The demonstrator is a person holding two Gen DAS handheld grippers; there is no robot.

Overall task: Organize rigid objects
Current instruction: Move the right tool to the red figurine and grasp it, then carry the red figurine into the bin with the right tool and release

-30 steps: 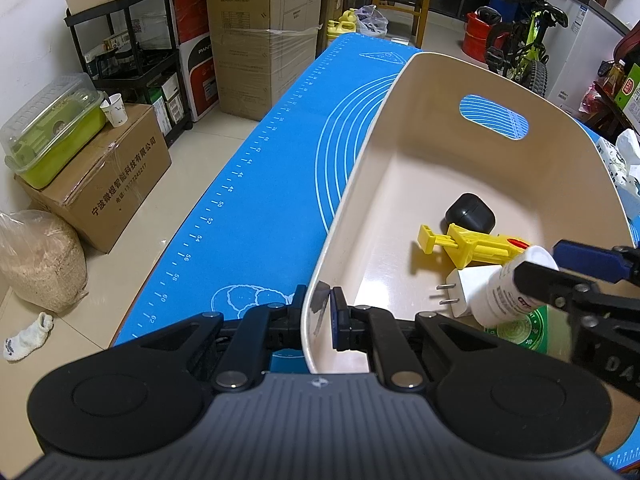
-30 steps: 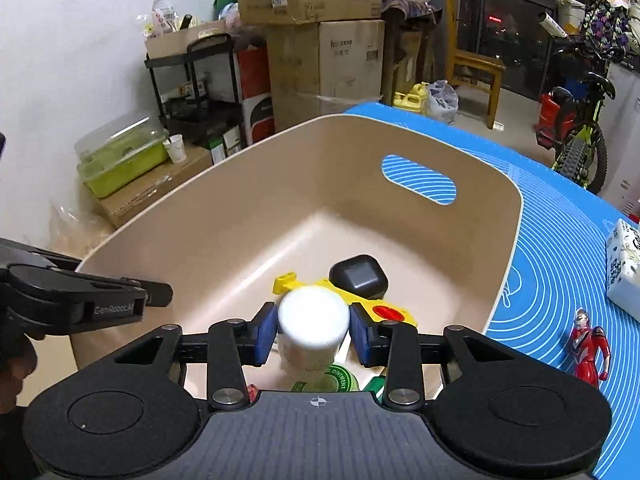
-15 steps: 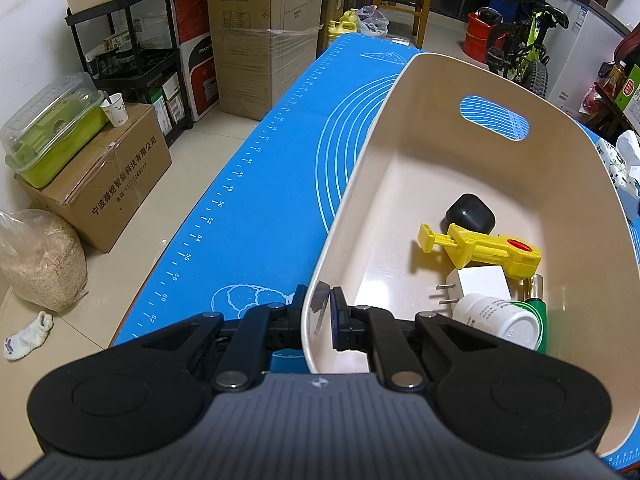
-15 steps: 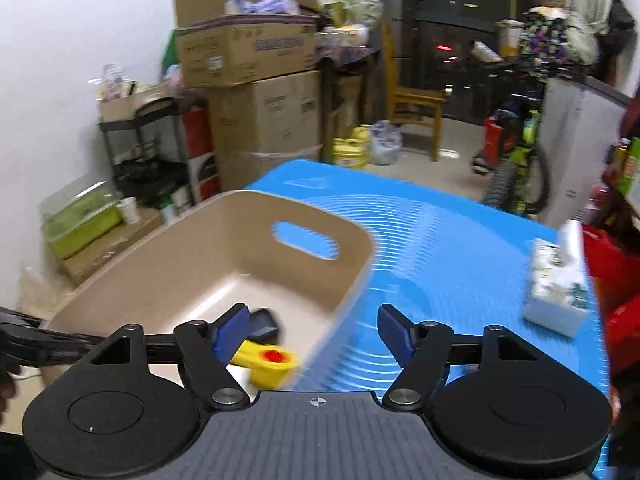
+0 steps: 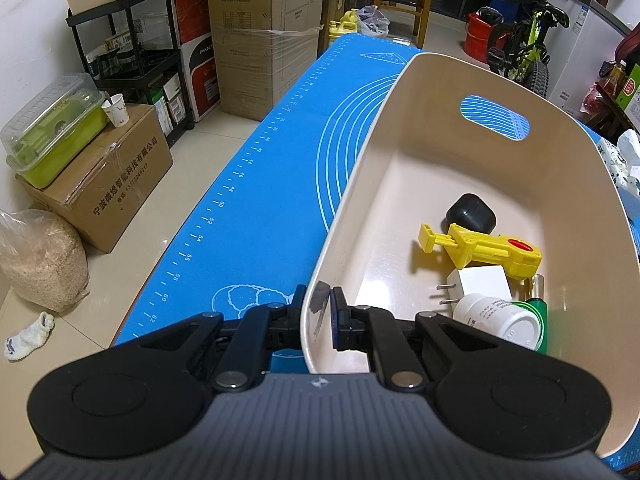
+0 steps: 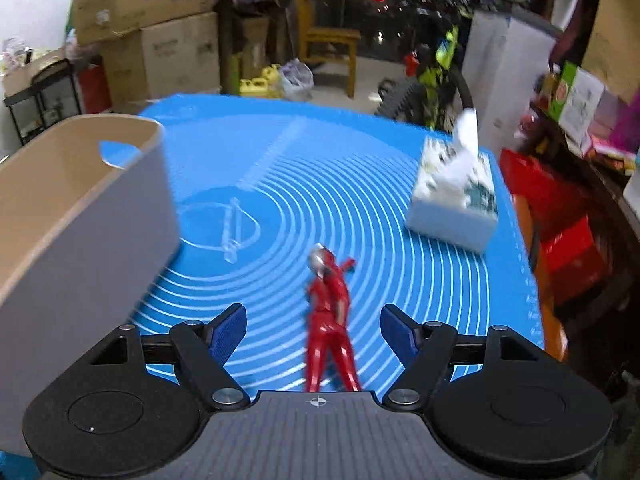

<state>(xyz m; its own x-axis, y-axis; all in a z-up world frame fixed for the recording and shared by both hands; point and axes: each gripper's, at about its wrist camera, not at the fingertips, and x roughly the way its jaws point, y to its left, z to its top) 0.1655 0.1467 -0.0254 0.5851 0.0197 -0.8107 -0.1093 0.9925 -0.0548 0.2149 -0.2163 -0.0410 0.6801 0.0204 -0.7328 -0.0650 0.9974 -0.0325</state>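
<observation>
A beige bin (image 5: 400, 92) stands on the blue mat (image 5: 272, 184). In it lie a black case (image 5: 471, 213), a yellow toy tool (image 5: 486, 245), a white plug adapter (image 5: 482, 281), a white bottle (image 5: 500, 320) and a green item (image 5: 538, 312). My left gripper (image 5: 318, 312) is shut on the bin's near rim. In the right wrist view my right gripper (image 6: 314, 330) is open and empty, with a red toy figure (image 6: 330, 312) lying on the mat between its fingers. The bin (image 6: 72, 208) is to its left.
A white tissue box (image 6: 454, 200) sits on the mat's far right. Cardboard boxes (image 5: 256, 28), a black shelf rack (image 5: 132, 52), a green container (image 5: 52, 132) and a grain sack (image 5: 40, 260) stand on the floor left of the table. A bicycle (image 5: 524, 40) is at the back.
My right gripper let go of the white bottle in the bin, opened, and swung right over the mat to the red figure. My left gripper kept its hold on the rim.
</observation>
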